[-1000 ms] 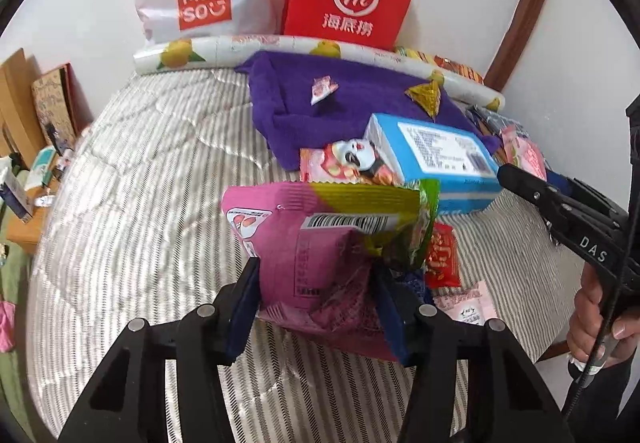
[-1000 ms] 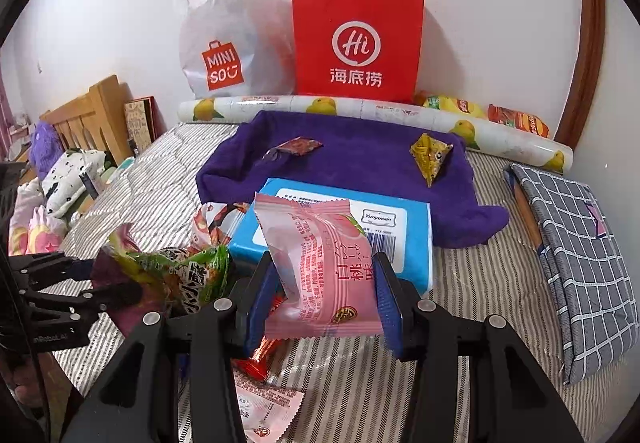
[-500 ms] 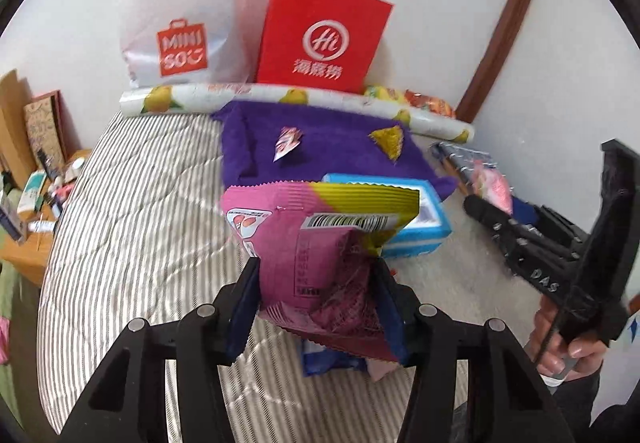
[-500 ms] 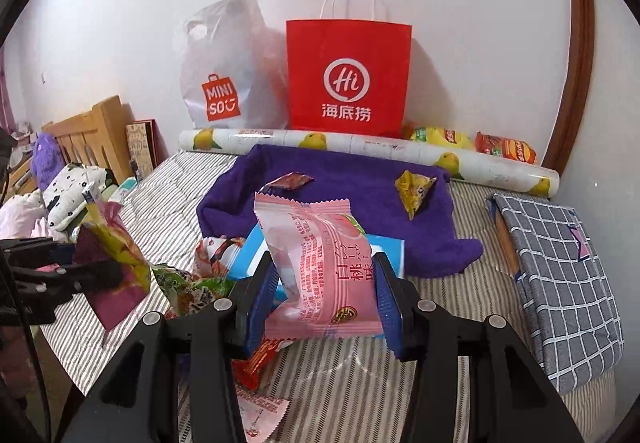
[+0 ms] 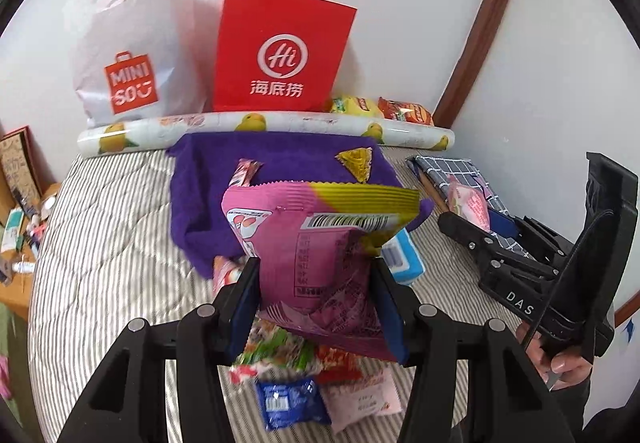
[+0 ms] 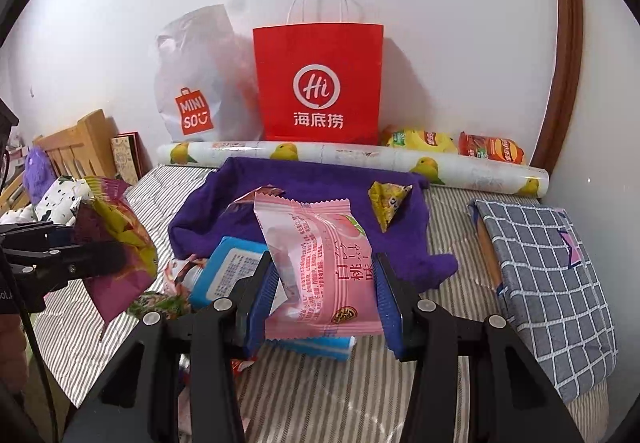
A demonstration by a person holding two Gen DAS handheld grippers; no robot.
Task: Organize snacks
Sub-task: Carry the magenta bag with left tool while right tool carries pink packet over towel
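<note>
Left gripper (image 5: 316, 295) clamped on magenta-and-yellow snack bag (image 5: 320, 243) held above striped bed (image 5: 104, 243), purple towel (image 6: 320, 183) behind, right gripper (image 6: 324, 303) clamped on pink peach-flavour packet (image 6: 320, 263) over blue tissue pack (image 6: 228, 271)

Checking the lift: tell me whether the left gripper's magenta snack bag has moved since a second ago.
Yes. The magenta snack bag, clamped in the left gripper, has risen off the striped bed, judged against the blue box.

Left of the purple towel (image 5: 280, 163) the striped bed (image 5: 104, 243) lies bare; snacks crowd its near edge, bags (image 6: 318, 83) block behind.
</note>
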